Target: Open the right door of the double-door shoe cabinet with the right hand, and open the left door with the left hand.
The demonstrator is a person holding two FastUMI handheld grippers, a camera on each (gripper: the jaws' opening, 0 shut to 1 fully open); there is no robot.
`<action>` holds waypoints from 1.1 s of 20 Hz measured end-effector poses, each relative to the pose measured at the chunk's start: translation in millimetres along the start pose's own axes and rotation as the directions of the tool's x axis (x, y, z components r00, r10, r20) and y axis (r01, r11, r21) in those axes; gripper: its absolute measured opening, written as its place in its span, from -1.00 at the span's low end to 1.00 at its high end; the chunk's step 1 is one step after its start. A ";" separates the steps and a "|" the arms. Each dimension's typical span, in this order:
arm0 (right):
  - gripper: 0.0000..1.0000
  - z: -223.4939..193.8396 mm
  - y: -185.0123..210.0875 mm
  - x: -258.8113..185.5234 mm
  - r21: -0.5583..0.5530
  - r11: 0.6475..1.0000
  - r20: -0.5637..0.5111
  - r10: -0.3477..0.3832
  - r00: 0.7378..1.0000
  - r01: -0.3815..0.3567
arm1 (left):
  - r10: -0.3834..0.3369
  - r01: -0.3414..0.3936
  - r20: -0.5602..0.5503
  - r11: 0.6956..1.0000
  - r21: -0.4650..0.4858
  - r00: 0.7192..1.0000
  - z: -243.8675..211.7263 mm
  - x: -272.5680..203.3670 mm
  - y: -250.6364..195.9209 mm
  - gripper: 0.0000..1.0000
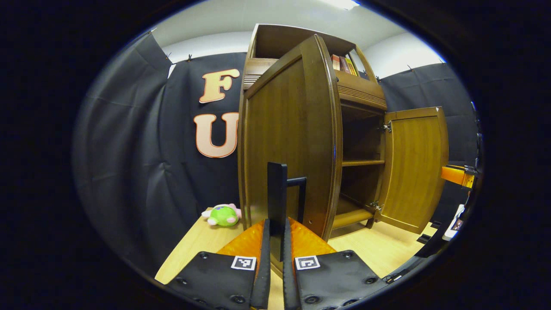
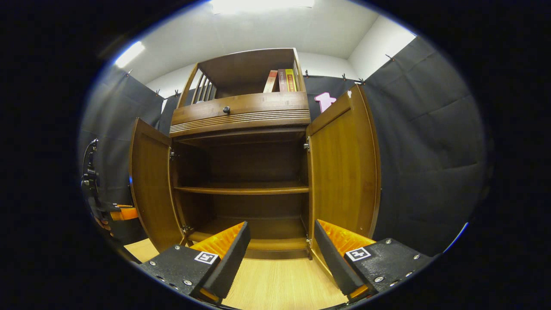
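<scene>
The brown shoe cabinet (image 2: pixel 241 112) stands with both doors swung out. In the left gripper view the left door (image 1: pixel 288 142) is edge-on close in front, and my left gripper (image 1: pixel 277 224) is shut on its black bar handle (image 1: pixel 277 185). The right door (image 1: pixel 415 168) hangs open farther off. In the right gripper view my right gripper (image 2: pixel 282 241) is open with nothing between its fingers, facing the bare inner shelves (image 2: pixel 245 188). The right door (image 2: pixel 344 168) is just right of it, the left door (image 2: pixel 150 189) at the left.
A green plush toy (image 1: pixel 223 215) lies on the light wooden floor (image 1: pixel 379 245) left of the cabinet. Books (image 2: pixel 280 81) stand in the top compartment above a drawer with a round knob (image 2: pixel 226 110). Black cloth walls close in on both sides.
</scene>
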State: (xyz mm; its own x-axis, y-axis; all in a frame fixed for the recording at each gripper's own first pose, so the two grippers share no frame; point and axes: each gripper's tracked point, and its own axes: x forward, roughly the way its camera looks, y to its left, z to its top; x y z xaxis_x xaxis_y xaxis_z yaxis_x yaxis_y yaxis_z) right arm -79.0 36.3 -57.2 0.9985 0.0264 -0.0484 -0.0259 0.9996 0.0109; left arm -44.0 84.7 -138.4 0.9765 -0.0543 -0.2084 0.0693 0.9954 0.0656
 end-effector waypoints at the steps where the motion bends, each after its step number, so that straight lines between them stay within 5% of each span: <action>1: 0.84 -0.6 4.3 0.8 0.000 1.000 0.000 0.008 1.000 -0.008 | 0.008 -0.008 -0.002 1.000 -0.006 1.000 0.1 -1.9 6.6 -0.62; 7: 0.97 -2.8 22.5 6.2 -0.008 0.999 -0.001 0.032 0.999 -0.032 | 0.047 -0.047 -0.002 0.998 -0.028 0.999 1.3 -6.8 38.4 -0.61; 8: 0.84 -2.9 24.1 8.1 -0.006 0.999 -0.002 0.033 0.999 -0.033 | 0.054 -0.054 -0.003 0.998 -0.026 0.999 -0.3 -7.5 41.5 -0.61; 22: 0.84 -9.0 25.1 16.2 -0.004 0.999 -0.022 0.035 0.999 -0.036 | 0.126 -0.126 -0.005 0.992 -0.018 0.992 -3.3 -21.3 88.3 -0.76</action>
State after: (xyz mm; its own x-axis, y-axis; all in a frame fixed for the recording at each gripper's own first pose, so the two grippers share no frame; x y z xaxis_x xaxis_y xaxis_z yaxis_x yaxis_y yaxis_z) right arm -64.0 61.9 -66.7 0.9956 0.0620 -0.0703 -0.0616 0.9981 0.0084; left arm -59.3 174.0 -131.4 0.9765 0.0724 -0.2029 -0.0585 0.9956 0.0734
